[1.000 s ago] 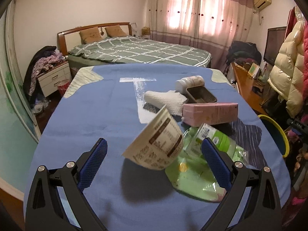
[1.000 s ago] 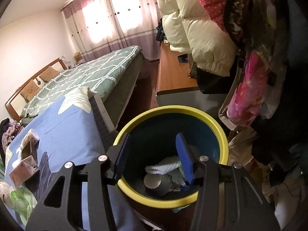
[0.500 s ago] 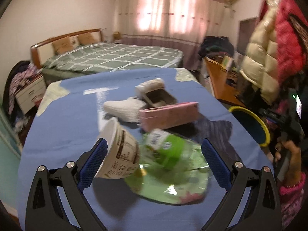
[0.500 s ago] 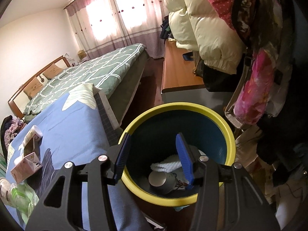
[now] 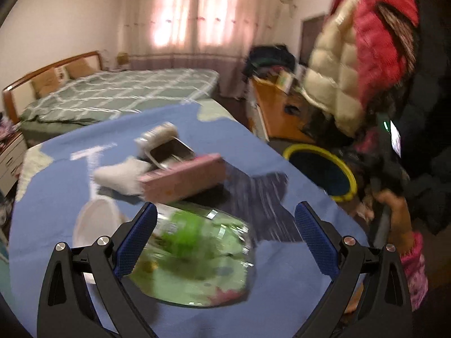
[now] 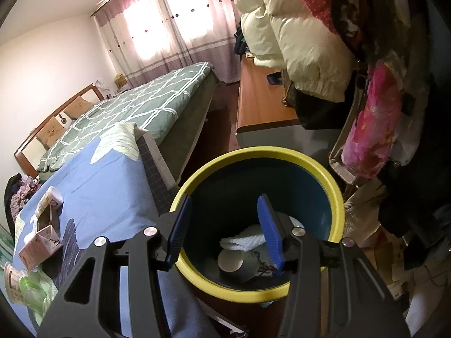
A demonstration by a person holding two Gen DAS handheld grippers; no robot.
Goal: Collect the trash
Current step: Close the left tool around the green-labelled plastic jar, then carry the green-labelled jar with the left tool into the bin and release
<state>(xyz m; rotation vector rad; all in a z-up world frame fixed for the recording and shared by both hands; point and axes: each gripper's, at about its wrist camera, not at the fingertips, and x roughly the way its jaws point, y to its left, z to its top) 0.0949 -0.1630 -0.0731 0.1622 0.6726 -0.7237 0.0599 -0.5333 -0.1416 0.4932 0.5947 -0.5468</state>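
The table point(image 5: 56, 169) with its blue cloth fills the near view, and the leftover trash sits heaped toward its right-hand edge, the side where the bin stands. That yellow-rimmed bin point(image 6: 335, 197) is on the floor just off that edge, with a white wad and a paper cup lying at its bottom.

Over the bin hangs the right hand-held gripper point(image 6: 224, 233), jaws partly spread and nothing between them, tilted down into the opening. It looks done there.

The left hand-held gripper point(image 5: 225, 239) is over the pile, jaws spread wide and empty, the picture smeared with motion. Right under it lies the green plastic wrapper point(image 5: 197, 267), crumpled and shiny, with something bottle-like bundled in it; I can't make that out through the blur. Behind it, touching, is the pink carton point(image 5: 183, 180) on its side, then a white crumpled cloth point(image 5: 118, 174), a small metal tin point(image 5: 169, 152) and a white jar point(image 5: 157, 135) toward the far edge. A white paper cup point(image 5: 93, 225) lies just left of the wrapper.

My read: the green wrapper is next. To do it well, steady up first, come down with the pads straddling the firm bundled middle rather than the loose film, and close fully, since thin plastic slips. Keep clear of the carton so it doesn't get dragged off the edge.
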